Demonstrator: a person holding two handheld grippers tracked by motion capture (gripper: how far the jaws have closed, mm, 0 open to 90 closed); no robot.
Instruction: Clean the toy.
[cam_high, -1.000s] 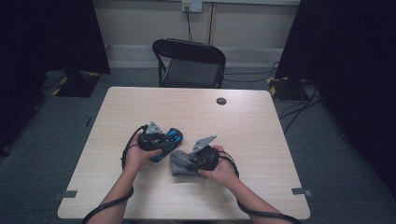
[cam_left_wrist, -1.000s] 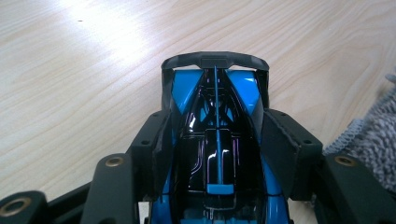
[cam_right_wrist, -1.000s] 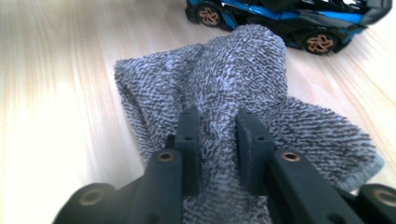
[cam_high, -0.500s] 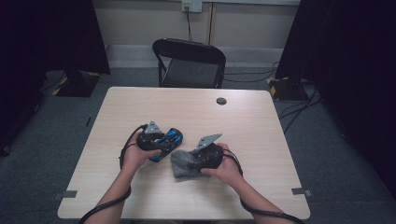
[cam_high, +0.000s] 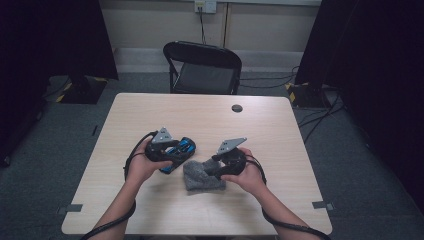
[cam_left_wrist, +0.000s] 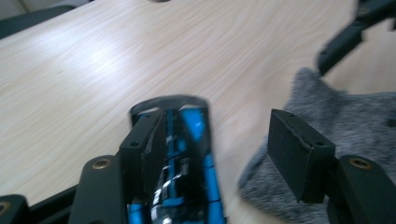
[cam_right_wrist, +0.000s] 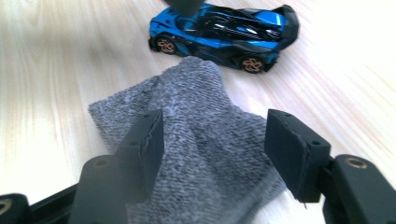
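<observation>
Lettering or brand marks cannot be read anywhere. On the pale wood counter (cam_high: 150, 115) a blue and black toy car (cam_right_wrist: 224, 35) lies just beside a grey knitted cloth (cam_right_wrist: 196, 144), near the person's edge. The left gripper (cam_left_wrist: 229, 149), held in the left hand (cam_high: 137, 167), hangs low over the car with jaws spread, one jaw above the car's roof, the other over the cloth's edge. The right gripper (cam_right_wrist: 212, 149), gripped by the right hand (cam_high: 250, 175), is tilted down over the cloth, jaws wide apart and holding nothing. A black chair (cam_high: 202, 67) stands behind the counter.
</observation>
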